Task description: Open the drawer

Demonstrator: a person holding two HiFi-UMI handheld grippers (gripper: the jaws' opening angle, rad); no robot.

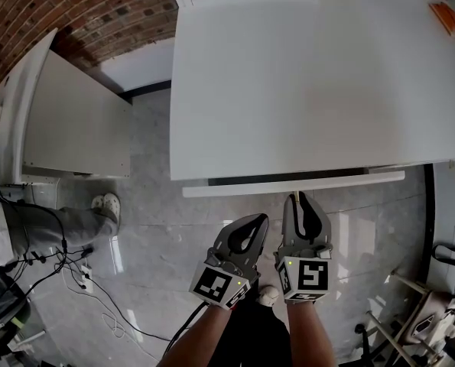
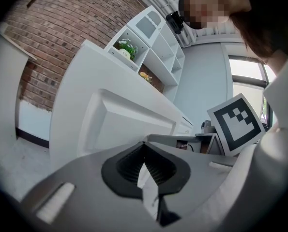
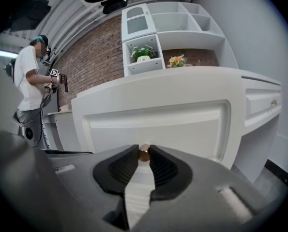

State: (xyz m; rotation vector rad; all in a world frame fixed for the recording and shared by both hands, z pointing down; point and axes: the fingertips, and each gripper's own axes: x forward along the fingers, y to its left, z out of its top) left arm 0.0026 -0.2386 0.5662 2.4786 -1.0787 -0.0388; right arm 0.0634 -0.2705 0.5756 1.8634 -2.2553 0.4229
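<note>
Left gripper (image 1: pixel 262 220): nearest the camera with its partner, hanging just short of the drawer. Its jaws are pressed together at the tips with nothing between them.
Right gripper (image 1: pixel 297 199): just to its right and further forward, with its tips up against the drawer front. It is pinching the knob between its ribbed pads.
Knob (image 3: pixel 144 153): small, round and brass-coloured. It sits at the lower middle of the recessed panel and is caught right at the jaw tips.
Drawer (image 1: pixel 342 179): a wide white front under the near edge of the surface (image 1: pixel 303 75). A dark slit shows behind the front, so it looks barely cracked open, with nearly all its travel left.
Handling: the front is a stiff, rigid panel. Its weight cannot be told because the contents are hidden. It probably runs on slides and will want a steady pull.
Where to hold: the knob is the only grip on the front. It sits in the middle, so a straight, level pull toward the body should keep the drawer from skewing.
Risk: the knob is smooth and held only by the pad tips, so it could slip out if the pull is jerked or angled.
</note>
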